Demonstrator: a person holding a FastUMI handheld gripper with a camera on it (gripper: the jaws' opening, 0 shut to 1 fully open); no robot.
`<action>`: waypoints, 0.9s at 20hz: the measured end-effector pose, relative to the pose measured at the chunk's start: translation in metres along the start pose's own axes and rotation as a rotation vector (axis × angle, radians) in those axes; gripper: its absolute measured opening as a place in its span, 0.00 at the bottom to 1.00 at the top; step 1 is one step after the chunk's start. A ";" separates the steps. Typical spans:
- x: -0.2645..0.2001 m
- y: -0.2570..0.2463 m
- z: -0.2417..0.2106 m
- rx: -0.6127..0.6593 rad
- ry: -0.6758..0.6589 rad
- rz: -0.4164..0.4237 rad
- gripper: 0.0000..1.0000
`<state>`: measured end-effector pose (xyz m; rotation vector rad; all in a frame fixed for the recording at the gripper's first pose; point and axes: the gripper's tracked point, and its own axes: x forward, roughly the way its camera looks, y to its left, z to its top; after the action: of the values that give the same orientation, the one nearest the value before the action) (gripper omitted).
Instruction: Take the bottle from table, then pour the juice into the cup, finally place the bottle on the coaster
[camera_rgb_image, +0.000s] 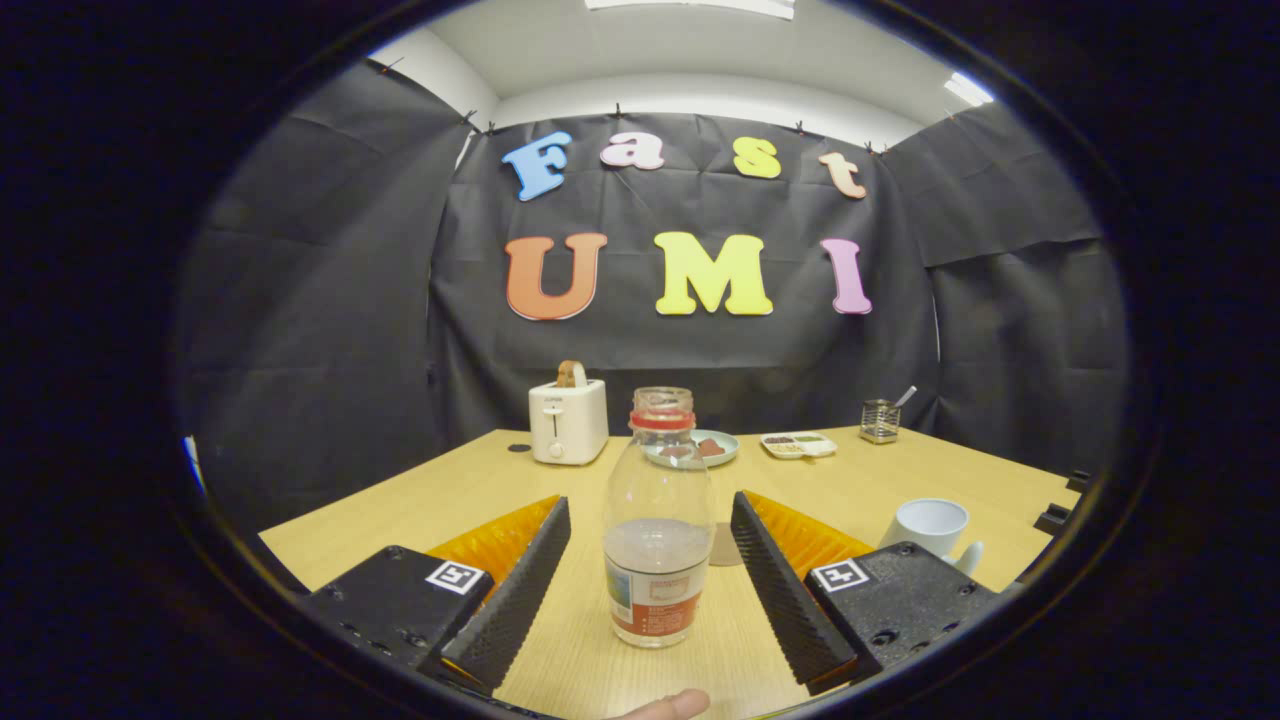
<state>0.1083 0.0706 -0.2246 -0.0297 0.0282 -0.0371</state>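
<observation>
With the bottle (658, 520) standing upright between my fingers and neither one touching it yet, the gripper (650, 580) is spread wide, clear gaps on both sides. Cap's off, neck open, liquid fills roughly the lower third. Bottle sits a bit closer to the right finger than the left, I think.

Risks as I see them: if I close off-center, one finger hits first and shoves the bottle sideways; w/ no cap, a tip means a spill on the table (420, 510). Clear plastic wall looks thin, so squeezing too hard could dent it and push liquid up. Grip too low on the label and it may swing top-heavy when I tilt for the pour. The cup (930, 528) is off to the right, just beyond the right finger, well apart from the bottle, so the carry needs a steady level move. What I take for the coaster (724, 545) is a round flat disc just behind the bottle, partly hidden; can't tell its full outline.

Surface: light wood-look tabletop, smooth, flat. Far end has a toaster (568, 420) w/ a slice in it, a plate (700, 447), a small divided dish (798, 445), a mesh holder (880, 420). Black cloth walls all round, ceiling lights above. A fingertip (670, 705) shows below the bottle.
</observation>
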 end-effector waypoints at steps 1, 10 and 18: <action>0.004 -0.001 -0.005 0.004 0.008 -0.001 1.00; 0.030 -0.009 -0.041 -0.009 0.051 -0.048 1.00; 0.026 0.014 -0.018 0.273 0.055 0.078 0.79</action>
<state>0.1344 0.0831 -0.2438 0.2450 0.0795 0.0359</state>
